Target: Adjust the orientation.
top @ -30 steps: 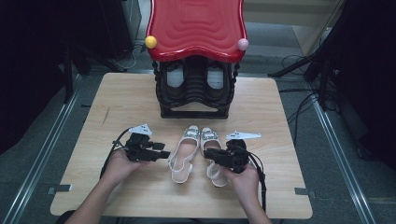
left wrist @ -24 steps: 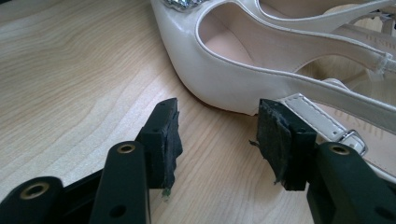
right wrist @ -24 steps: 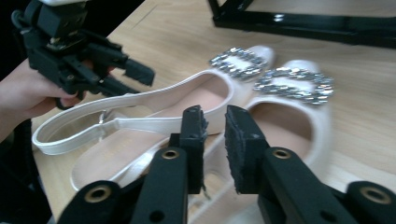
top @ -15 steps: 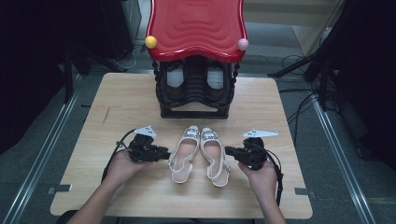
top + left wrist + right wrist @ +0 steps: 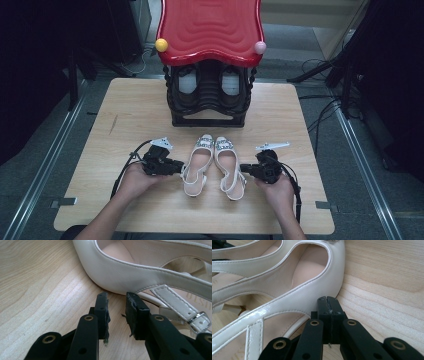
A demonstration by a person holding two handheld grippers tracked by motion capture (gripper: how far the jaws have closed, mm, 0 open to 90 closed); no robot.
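A pair of white slingback shoes lies side by side near the worktop's (image 5: 125, 115) front edge, toes toward the red-topped rack (image 5: 210, 60) at the back: left shoe (image 5: 196, 165), right shoe (image 5: 227, 165). Neither is gripped yet. The left gripper (image 5: 117, 312) has just been closing; its fingers stand narrowly apart, nothing between them, just beside the left shoe. The right gripper (image 5: 328, 305) has its fingers together, touching the right shoe's side. Any lifting or placing seems ahead. Insole lettering is unreadable.
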